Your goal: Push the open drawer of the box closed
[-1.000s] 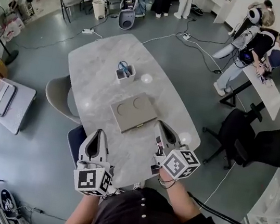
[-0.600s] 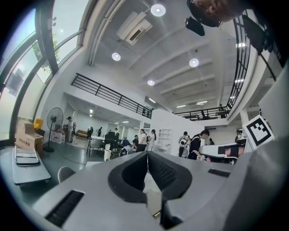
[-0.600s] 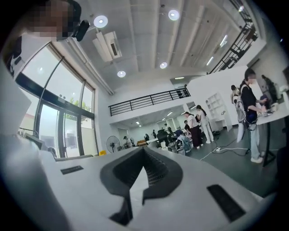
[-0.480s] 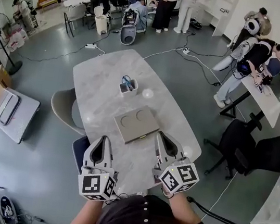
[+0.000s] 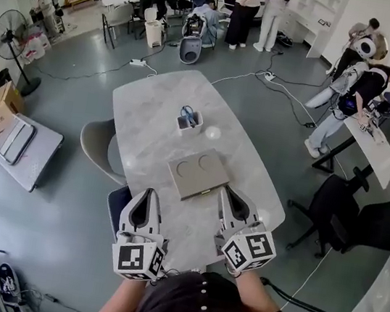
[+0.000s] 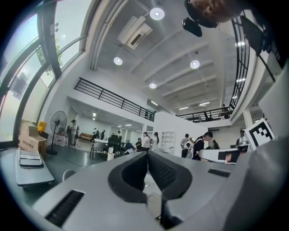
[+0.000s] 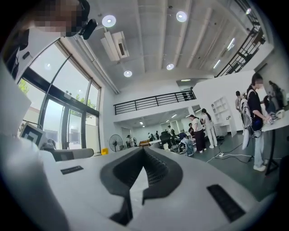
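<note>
The box is a flat tan-grey slab with two round hollows on top, lying in the middle of the grey marble table. A thin strip with a small handle shows along its near edge; how far the drawer stands out is too small to tell. My left gripper is shut and empty, at the table's near edge, left of the box and apart from it. My right gripper is also shut and empty, just right of the box's near corner. Both gripper views point up into the room and show no box.
A white pen holder and a small white bowl stand beyond the box. A grey chair sits at the table's left side and black office chairs at the right. Several people stand far off.
The head view has drifted, so the table sits further right in the frame. Both grippers keep the same shut stance near the table's near edge.
</note>
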Motion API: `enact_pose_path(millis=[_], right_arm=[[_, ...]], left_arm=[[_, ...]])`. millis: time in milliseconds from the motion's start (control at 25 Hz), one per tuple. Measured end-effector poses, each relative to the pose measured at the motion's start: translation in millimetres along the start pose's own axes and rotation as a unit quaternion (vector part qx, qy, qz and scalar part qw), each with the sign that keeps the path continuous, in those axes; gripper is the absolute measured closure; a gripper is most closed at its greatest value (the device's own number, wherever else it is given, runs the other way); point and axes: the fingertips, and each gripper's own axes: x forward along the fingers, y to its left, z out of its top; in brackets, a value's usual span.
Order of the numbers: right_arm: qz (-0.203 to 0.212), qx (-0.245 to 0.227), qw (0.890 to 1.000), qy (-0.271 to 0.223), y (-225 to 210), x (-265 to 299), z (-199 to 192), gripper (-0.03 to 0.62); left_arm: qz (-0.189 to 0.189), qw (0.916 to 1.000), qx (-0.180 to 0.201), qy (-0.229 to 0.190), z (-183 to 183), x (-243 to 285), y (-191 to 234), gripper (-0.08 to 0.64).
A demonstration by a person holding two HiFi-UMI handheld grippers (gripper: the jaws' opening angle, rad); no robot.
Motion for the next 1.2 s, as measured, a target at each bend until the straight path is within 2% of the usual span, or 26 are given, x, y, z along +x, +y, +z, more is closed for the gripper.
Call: enact_pose_path(millis=[440,1200], right_arm=[[0.004,-0.01,1.0,0.011,-1,0,-9,0.595],[0.006,0.001,1.0,0.011,-2,3,-12,0.595]], left_arm=[[-0.001,1.0,0.008,0.003,-4,-4,-5,0.543],[0.001,0.9999,0.011,0.005,-4,-4,-6,0.543]])
